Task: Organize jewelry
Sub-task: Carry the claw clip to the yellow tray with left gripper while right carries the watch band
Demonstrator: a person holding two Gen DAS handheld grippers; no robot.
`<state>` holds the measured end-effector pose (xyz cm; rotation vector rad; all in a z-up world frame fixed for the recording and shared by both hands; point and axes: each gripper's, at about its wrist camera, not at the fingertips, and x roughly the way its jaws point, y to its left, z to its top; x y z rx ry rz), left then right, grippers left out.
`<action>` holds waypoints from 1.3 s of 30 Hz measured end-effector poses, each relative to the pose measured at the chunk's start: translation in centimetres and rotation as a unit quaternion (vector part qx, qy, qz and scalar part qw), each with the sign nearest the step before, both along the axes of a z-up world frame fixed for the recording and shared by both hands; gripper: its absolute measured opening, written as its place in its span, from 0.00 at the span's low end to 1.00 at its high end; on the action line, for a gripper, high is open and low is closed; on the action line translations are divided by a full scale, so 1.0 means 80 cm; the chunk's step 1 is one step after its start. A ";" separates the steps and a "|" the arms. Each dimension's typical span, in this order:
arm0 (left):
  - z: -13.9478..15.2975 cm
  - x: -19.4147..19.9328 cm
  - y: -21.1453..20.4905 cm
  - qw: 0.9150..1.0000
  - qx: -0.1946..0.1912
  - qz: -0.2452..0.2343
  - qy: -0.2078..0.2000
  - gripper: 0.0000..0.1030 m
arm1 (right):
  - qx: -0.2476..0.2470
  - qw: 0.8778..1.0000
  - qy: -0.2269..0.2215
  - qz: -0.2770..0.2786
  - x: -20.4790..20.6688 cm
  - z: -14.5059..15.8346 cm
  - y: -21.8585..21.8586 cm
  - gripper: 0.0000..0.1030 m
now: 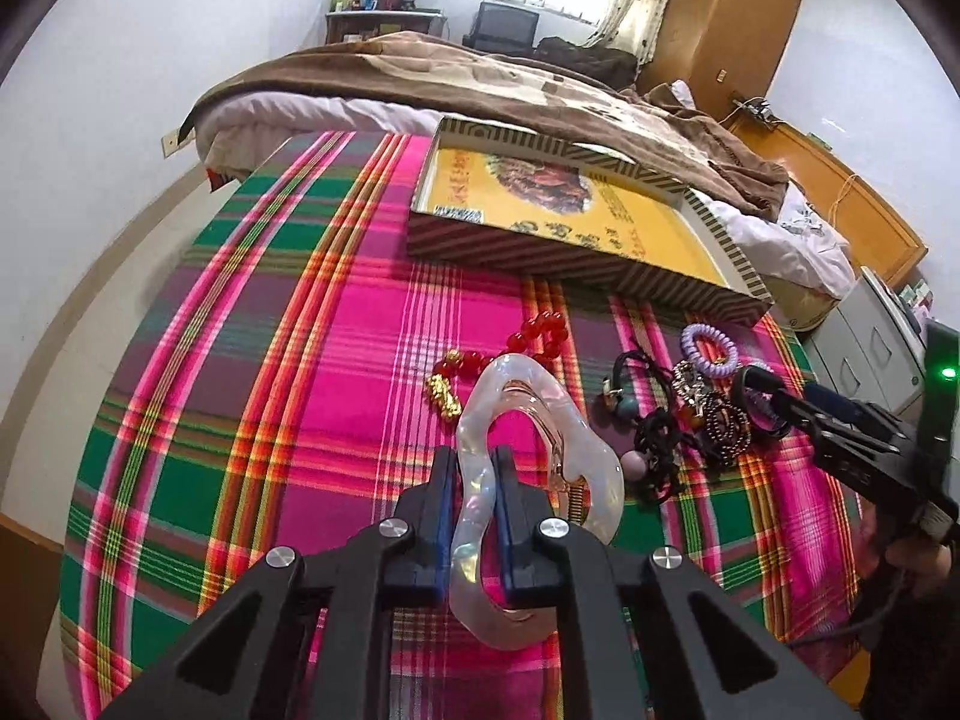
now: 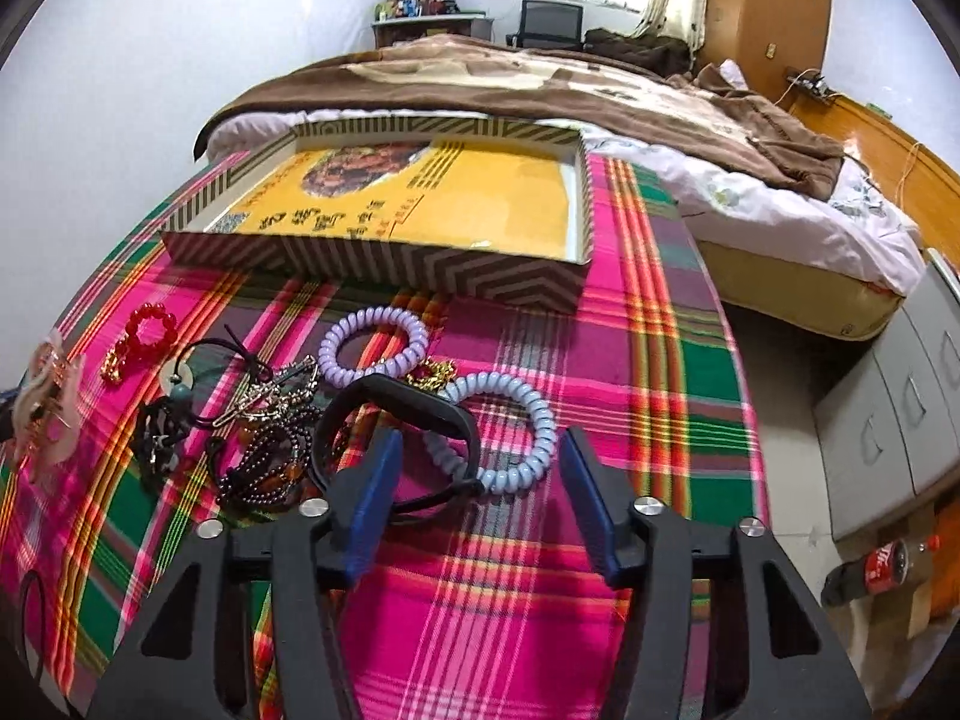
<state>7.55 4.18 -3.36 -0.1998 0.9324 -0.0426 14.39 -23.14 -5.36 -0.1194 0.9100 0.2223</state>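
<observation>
My left gripper (image 1: 474, 462) is shut on a wavy, pearly translucent hair clip (image 1: 534, 414), held just over the plaid cloth; the same clip (image 2: 48, 408) shows at the left edge of the right wrist view. Beyond it lies a red bead bracelet (image 1: 543, 333) with a gold charm (image 1: 441, 393). My right gripper (image 2: 483, 450) stands open over a black wristband (image 2: 408, 396) and a pale blue coil hair tie (image 2: 534, 420), both partly between its fingers. A lilac coil tie (image 2: 384, 315) and dark bead bracelets (image 2: 264, 462) lie in the pile to its left.
A shallow striped box (image 2: 420, 270) with a yellow printed bottom sits open at the far side of the table. A bed with a brown blanket (image 2: 540, 84) lies behind. To the right, past the table edge, are grey drawers (image 2: 900, 420) and a cola bottle (image 2: 882, 564) on the floor.
</observation>
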 end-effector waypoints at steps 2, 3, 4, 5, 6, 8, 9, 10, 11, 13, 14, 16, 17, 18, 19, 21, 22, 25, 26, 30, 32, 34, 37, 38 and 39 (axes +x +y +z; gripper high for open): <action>0.003 0.001 0.001 1.000 0.000 -0.002 -0.002 0.11 | -0.004 1.000 0.004 0.004 0.001 -0.004 0.003 0.45; 0.004 0.001 0.002 1.000 -0.001 -0.002 -0.002 0.11 | -0.006 1.000 0.004 0.008 0.000 -0.005 0.005 0.35; 0.005 0.002 0.003 1.000 -0.001 -0.001 -0.003 0.11 | -0.007 1.000 0.004 0.011 0.000 -0.005 0.006 0.25; 0.006 0.003 0.004 1.000 0.000 -0.001 -0.004 0.11 | -0.005 1.000 0.004 0.015 -0.001 -0.005 0.008 0.23; 0.007 0.004 0.004 1.000 -0.001 -0.001 -0.004 0.11 | -0.003 1.000 0.005 0.017 -0.001 -0.004 0.008 0.20; 0.007 0.004 0.005 1.000 -0.001 -0.001 -0.004 0.11 | -0.005 1.000 0.000 0.013 -0.002 -0.003 0.009 0.17; 0.007 0.005 0.004 1.000 0.000 -0.002 -0.004 0.11 | 0.000 1.000 0.000 0.010 -0.002 -0.002 0.007 0.16; 0.007 0.005 0.004 1.000 -0.001 -0.002 -0.004 0.11 | 0.007 1.000 0.001 0.008 -0.002 -0.002 0.004 0.16; 0.007 0.005 0.004 1.000 -0.001 -0.003 -0.003 0.11 | 0.011 1.000 0.002 0.005 -0.002 -0.001 0.003 0.15; 0.008 0.006 0.003 1.000 -0.001 -0.004 -0.004 0.11 | 0.015 1.000 0.001 0.002 -0.004 0.000 0.001 0.14; 0.009 0.007 0.003 1.000 -0.001 -0.004 -0.004 0.11 | 0.017 1.000 -0.001 0.001 -0.006 0.002 0.000 0.14; 0.011 0.008 0.003 1.000 0.000 -0.004 -0.006 0.11 | 0.030 1.000 -0.003 -0.002 -0.008 0.007 -0.004 0.14; 0.013 0.008 0.004 1.000 0.000 -0.005 -0.008 0.11 | 0.039 0.999 -0.006 -0.005 -0.009 0.012 -0.007 0.14; 0.016 0.008 0.004 1.000 0.000 -0.006 -0.011 0.11 | 0.045 0.999 -0.010 -0.008 -0.011 0.017 -0.009 0.14; 0.017 0.009 0.004 1.000 0.001 -0.006 -0.012 0.11 | 0.050 0.999 -0.013 -0.010 -0.011 0.021 -0.011 0.14; 0.022 0.010 0.005 1.000 0.003 -0.007 -0.016 0.11 | 0.063 0.998 -0.020 -0.013 -0.012 0.033 -0.015 0.14; 0.025 0.012 0.005 1.000 0.003 -0.007 -0.017 0.11 | 0.064 0.998 -0.024 -0.015 -0.011 0.038 -0.016 0.14; 0.034 0.019 0.006 1.000 0.004 -0.010 -0.022 0.11 | 0.062 0.997 -0.039 -0.017 -0.009 0.055 -0.017 0.14; 0.037 0.024 0.007 1.000 0.007 -0.011 -0.025 0.11 | 0.063 0.997 -0.042 -0.017 -0.007 0.060 -0.018 0.14; 0.052 0.048 0.010 0.999 0.010 -0.018 -0.033 0.11 | 0.064 0.996 -0.051 -0.028 0.011 0.077 -0.020 0.14; 0.059 0.061 0.012 0.999 0.010 -0.018 -0.038 0.11 | 0.066 0.996 -0.052 -0.032 0.023 0.083 -0.022 0.14; 0.065 0.078 0.015 0.999 0.013 -0.018 -0.044 0.11 | 0.067 0.996 -0.051 -0.034 0.036 0.086 -0.023 0.14; 0.070 0.107 0.019 0.999 0.012 -0.018 -0.047 0.11 | 0.066 0.995 -0.050 -0.048 0.060 0.088 -0.025 0.14; 0.071 0.118 0.020 0.999 0.009 -0.020 -0.048 0.11 | 0.070 0.995 -0.048 -0.053 0.072 0.089 -0.026 0.14; 0.071 0.129 0.022 0.999 0.005 -0.021 -0.046 0.11 | 0.076 0.995 -0.044 -0.057 0.082 0.089 -0.027 0.14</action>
